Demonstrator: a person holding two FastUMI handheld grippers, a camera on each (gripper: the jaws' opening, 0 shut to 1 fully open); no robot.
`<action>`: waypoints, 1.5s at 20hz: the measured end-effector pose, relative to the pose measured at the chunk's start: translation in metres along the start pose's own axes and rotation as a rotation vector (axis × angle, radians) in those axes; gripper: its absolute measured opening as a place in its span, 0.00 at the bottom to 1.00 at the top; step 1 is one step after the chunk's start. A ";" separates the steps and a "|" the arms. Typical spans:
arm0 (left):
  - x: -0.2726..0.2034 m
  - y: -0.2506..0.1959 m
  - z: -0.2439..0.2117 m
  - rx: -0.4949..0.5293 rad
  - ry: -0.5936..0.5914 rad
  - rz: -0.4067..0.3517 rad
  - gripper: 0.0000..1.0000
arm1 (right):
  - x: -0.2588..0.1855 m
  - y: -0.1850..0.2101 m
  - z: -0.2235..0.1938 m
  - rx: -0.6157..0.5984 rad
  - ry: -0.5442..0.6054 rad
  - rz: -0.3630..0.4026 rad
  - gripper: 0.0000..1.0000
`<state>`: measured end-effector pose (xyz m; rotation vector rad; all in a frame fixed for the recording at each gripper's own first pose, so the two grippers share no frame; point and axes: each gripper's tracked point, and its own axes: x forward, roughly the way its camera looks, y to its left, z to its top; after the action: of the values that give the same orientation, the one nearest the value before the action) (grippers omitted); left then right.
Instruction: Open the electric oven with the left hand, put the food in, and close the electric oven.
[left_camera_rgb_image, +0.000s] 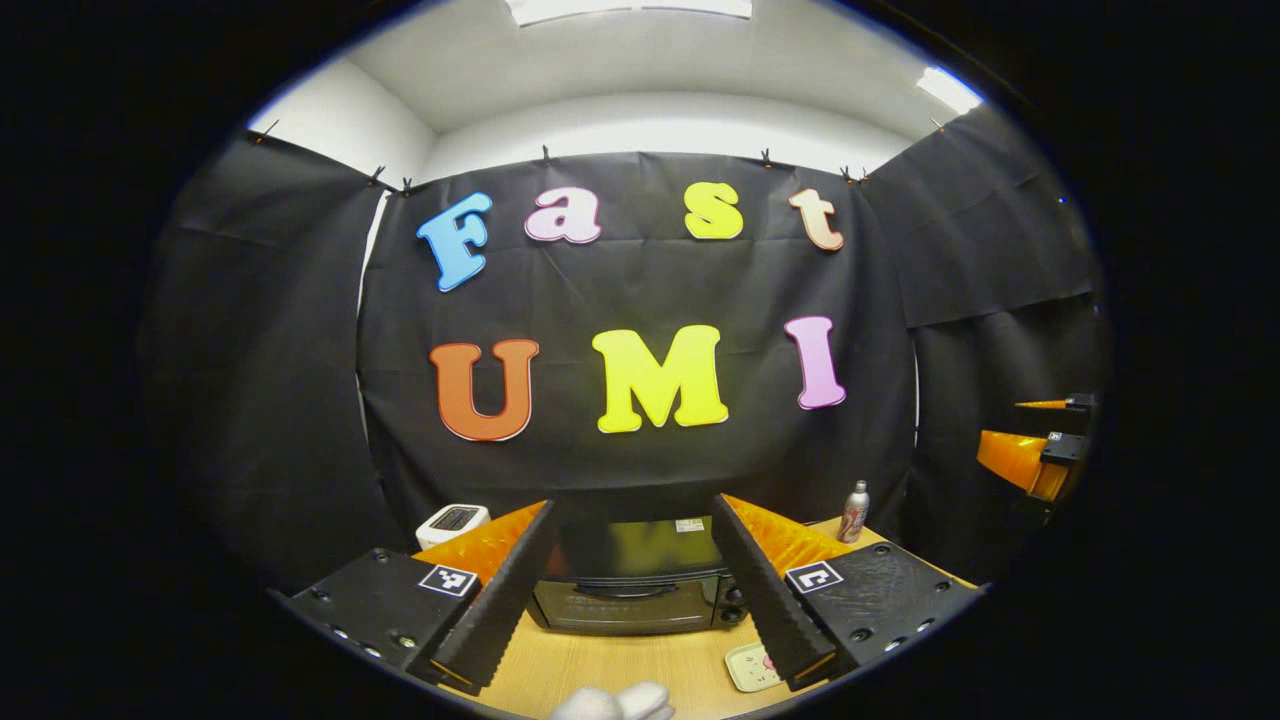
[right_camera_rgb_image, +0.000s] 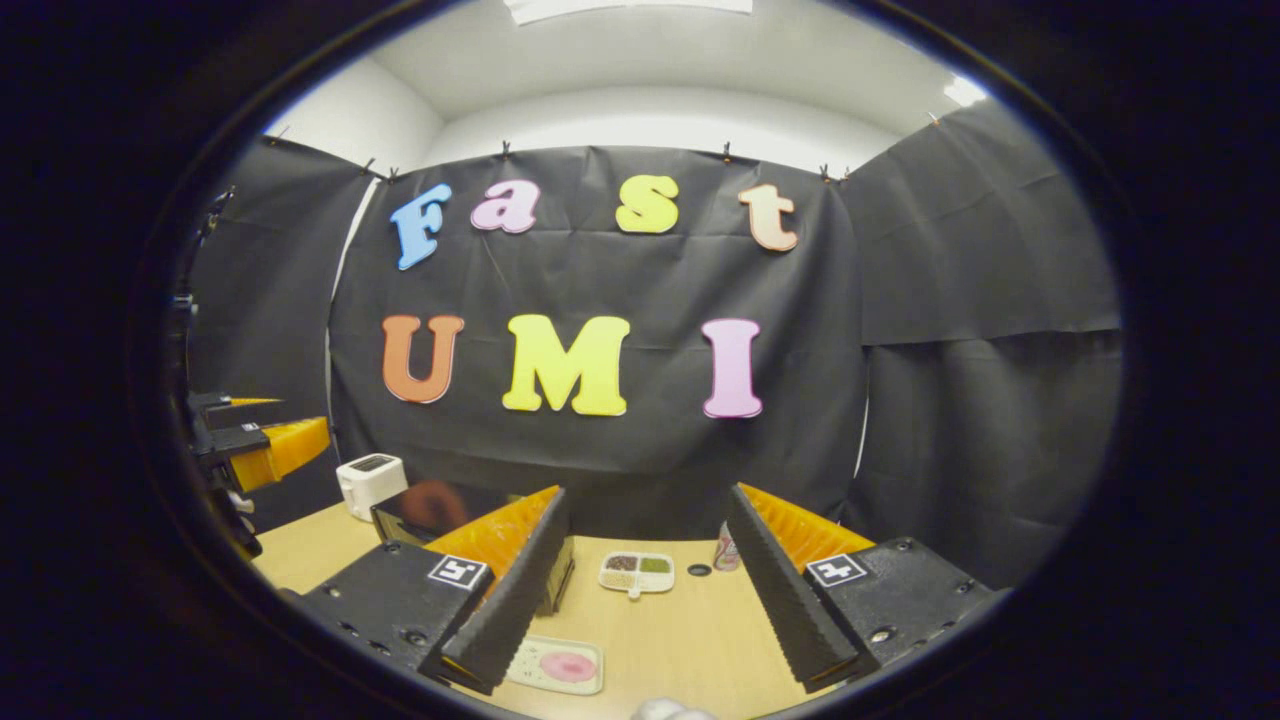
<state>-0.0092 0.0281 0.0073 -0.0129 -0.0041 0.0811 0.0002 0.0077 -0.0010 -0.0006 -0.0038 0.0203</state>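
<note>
The black electric oven (left_camera_rgb_image: 630, 598) stands on the wooden table (left_camera_rgb_image: 640, 670) with its glass door shut and its handle across the front. My left gripper (left_camera_rgb_image: 634, 502) is open, held short of the oven, which sits framed between its fingers. A pale tray with a pink round food (right_camera_rgb_image: 556, 665) lies on the table to the right of the oven, also seen as the tray (left_camera_rgb_image: 752, 665). My right gripper (right_camera_rgb_image: 648, 492) is open and holds nothing, above the table. The oven's corner (right_camera_rgb_image: 420, 512) shows behind its left finger.
A white toaster (left_camera_rgb_image: 452, 520) stands left of the oven. A can (left_camera_rgb_image: 854, 512) stands at the back right. A divided plate of foods (right_camera_rgb_image: 637, 573) and a small dark ring (right_camera_rgb_image: 699, 570) lie mid-table. Something white and soft (left_camera_rgb_image: 612, 703) sits at the front edge.
</note>
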 end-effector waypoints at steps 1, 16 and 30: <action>0.000 0.002 0.001 0.001 0.001 0.007 0.96 | 0.001 0.000 0.001 0.000 -0.003 0.001 0.96; 0.018 0.005 -0.025 -0.018 -0.003 0.004 0.96 | 0.011 -0.002 -0.003 0.013 0.033 -0.006 0.96; 0.138 0.003 -0.187 -0.009 0.193 -0.034 0.96 | 0.010 -0.013 -0.009 -0.029 0.113 -0.063 0.96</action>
<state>0.1293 0.0398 -0.1789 -0.0296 0.1878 0.0460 0.0104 -0.0047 -0.0096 -0.0307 0.1084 -0.0427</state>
